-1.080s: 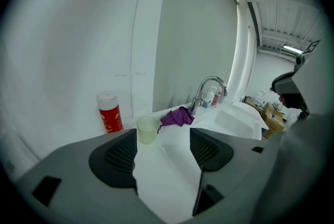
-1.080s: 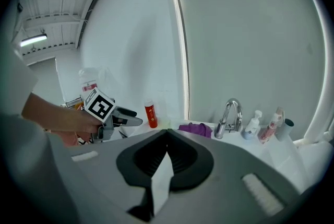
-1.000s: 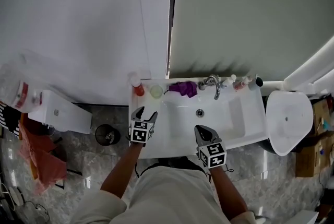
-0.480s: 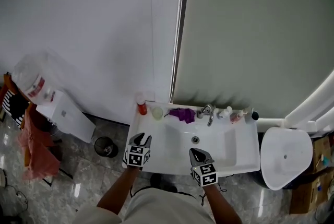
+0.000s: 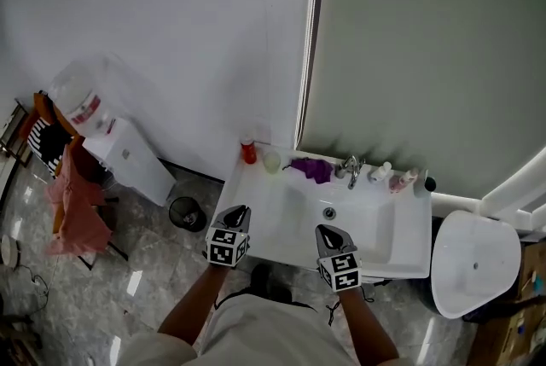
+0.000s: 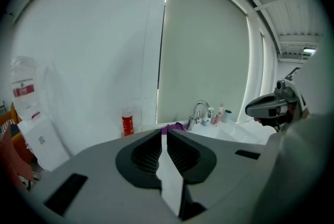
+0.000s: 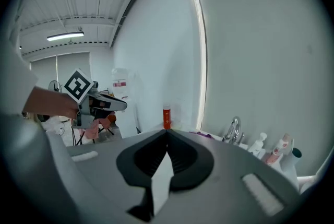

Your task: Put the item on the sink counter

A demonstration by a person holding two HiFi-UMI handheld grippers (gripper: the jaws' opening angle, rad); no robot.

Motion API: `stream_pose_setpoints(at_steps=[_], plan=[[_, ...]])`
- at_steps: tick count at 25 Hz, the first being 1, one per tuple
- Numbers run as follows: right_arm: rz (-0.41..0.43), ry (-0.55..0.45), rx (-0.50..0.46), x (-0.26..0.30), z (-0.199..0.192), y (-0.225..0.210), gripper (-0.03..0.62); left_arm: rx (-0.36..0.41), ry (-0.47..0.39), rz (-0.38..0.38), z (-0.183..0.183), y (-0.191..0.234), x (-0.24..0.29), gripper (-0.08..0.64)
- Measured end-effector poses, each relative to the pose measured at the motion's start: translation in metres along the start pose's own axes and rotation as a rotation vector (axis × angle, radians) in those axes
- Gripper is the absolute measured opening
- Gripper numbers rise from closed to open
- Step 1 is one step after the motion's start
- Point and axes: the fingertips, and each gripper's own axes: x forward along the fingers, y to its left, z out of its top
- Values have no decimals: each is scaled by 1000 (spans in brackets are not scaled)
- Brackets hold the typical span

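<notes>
Red bottle (image 5: 248, 153) stands upright at the back left corner of the white sink counter (image 5: 259, 200), close to the wall, with a pale cup (image 5: 272, 159) just beside it on the right. A purple cloth (image 5: 311, 170) lies on the back ledge between the cup and the chrome faucet (image 5: 351, 169); several small bottles (image 5: 397, 179) are lined up to the right of the faucet. Left gripper (image 5: 240, 212) is held above the front left edge of the counter, well apart from the red bottle. Its jaws have just been closing and now stand almost together, with only a thin slit between them and nothing in it. Right gripper (image 5: 325, 230) is held above the front edge of the basin, and its jaw tips meet with nothing between them. Both grippers point towards the back wall and slightly down. On the floor to the left of the counter are a round bin (image 5: 185, 213) and a water dispenser (image 5: 130, 160); a toilet (image 5: 476, 275) stands to the right
</notes>
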Motion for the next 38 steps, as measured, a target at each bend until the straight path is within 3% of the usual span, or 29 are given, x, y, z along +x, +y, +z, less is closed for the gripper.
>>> stream_pose_setpoints(at_steps=[6,11,15,20,25,38], plan=[[33,-21,-2,-2,2,9,11,-3,-37,-19,1,-13,-34,14],[69,-32,-20,0,5,26,11,-25,-57,-3,-8,-3,-56,8],[80,-48,-18,2,9,40,11,-7,-65,-37,-10,2,-76,8],[59,-71,-29,11,25,53,11,18,-84,-81,-5,14,-100,8],[44,-101,21,15,45,69,11,21,-90,-123,3,33,-116,8],[-4,-131,13,17,68,88,11,4,-118,-160,12,63,-125,8]])
